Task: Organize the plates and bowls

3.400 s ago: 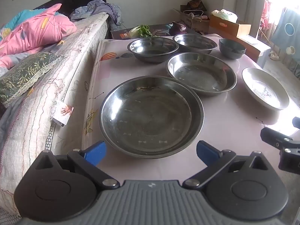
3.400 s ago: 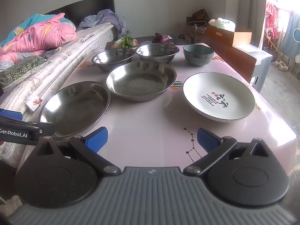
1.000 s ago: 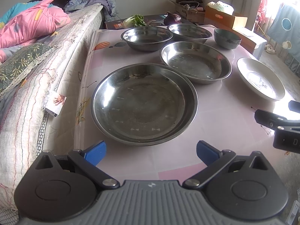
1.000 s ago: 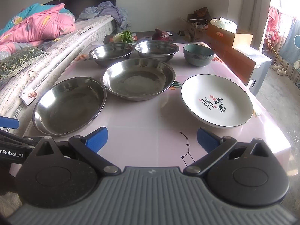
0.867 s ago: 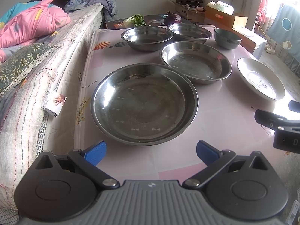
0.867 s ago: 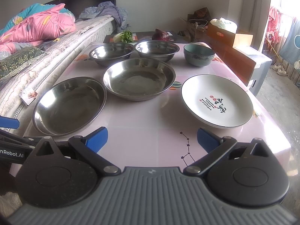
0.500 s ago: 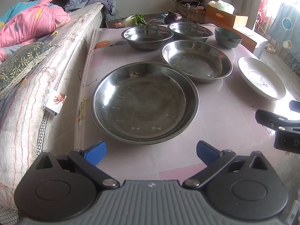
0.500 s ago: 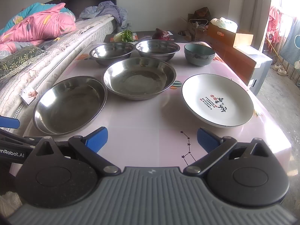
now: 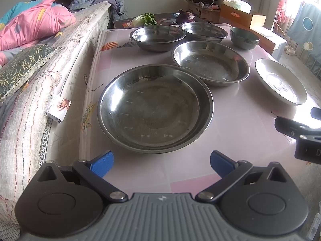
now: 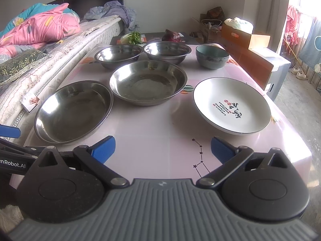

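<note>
A large steel plate (image 9: pixel 155 108) lies on the pink table just ahead of my open, empty left gripper (image 9: pixel 161 163); it also shows in the right wrist view (image 10: pixel 73 111). Behind it is a second steel plate (image 9: pixel 210 63) (image 10: pixel 147 82). Two steel bowls (image 9: pixel 157 37) (image 9: pixel 204 31) and a dark green bowl (image 9: pixel 244 38) stand at the back. A white plate with red and black writing (image 10: pixel 231 105) lies ahead and to the right of my open, empty right gripper (image 10: pixel 162 149).
A bed with a mattress (image 9: pixel 46 84) and pink quilt (image 9: pixel 34 28) runs along the table's left edge. Cardboard boxes (image 10: pixel 246 38) stand by the far right side. Vegetables (image 10: pixel 134 36) lie beyond the far end. The table's right edge (image 10: pixel 301 140) drops to the floor.
Both grippers stay open. The left view has crept slightly forward toward the large steel plate over the last second. No dish has moved.
</note>
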Demonstrator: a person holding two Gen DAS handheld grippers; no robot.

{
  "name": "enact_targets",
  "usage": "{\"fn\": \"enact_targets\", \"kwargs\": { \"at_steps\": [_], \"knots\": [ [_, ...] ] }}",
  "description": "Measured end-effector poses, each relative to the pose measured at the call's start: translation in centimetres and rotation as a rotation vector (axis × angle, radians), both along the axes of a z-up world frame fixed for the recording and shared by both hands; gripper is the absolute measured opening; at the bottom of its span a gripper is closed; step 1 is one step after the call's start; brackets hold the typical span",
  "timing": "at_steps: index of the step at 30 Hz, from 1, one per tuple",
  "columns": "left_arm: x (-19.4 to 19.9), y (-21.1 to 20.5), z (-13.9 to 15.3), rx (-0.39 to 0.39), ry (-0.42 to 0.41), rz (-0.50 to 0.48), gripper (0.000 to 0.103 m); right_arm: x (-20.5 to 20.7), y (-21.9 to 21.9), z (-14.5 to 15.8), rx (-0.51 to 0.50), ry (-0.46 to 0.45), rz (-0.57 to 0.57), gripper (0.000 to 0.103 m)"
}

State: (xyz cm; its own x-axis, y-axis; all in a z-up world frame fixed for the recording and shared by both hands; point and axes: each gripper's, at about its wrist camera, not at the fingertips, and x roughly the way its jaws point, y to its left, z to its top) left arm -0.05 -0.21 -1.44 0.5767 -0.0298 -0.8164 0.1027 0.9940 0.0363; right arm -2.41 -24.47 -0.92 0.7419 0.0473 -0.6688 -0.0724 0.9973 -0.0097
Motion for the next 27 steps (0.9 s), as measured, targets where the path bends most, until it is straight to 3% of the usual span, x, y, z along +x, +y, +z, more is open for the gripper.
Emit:
{"fn": "enact_targets", "kwargs": {
  "at_steps": [11, 20, 24, 27],
  "knots": [
    [1.0, 0.3, 0.5, 0.003, -0.014, 0.002, 0.103, 0.4, -0.1, 0.4, -0.012, -0.021, -0.004, 0.102],
    [4.1, 1.5, 2.5, -0.012, -0.069, 0.031, 0.103, 2.6, 0.2, 2.1, -0.174, -0.059, -0.014, 0.102],
    [5.6, 2.2, 3.4, -0.015, -0.105, 0.039, 0.103, 3.9, -0.5, 4.0, -0.119, -0.106, 0.012, 0.102],
    [6.9, 2.8, 4.2, -0.021, -0.132, 0.030, 0.103, 4.9, -1.1, 5.9, -0.010, -0.156, 0.067, 0.102]
  ]
}}
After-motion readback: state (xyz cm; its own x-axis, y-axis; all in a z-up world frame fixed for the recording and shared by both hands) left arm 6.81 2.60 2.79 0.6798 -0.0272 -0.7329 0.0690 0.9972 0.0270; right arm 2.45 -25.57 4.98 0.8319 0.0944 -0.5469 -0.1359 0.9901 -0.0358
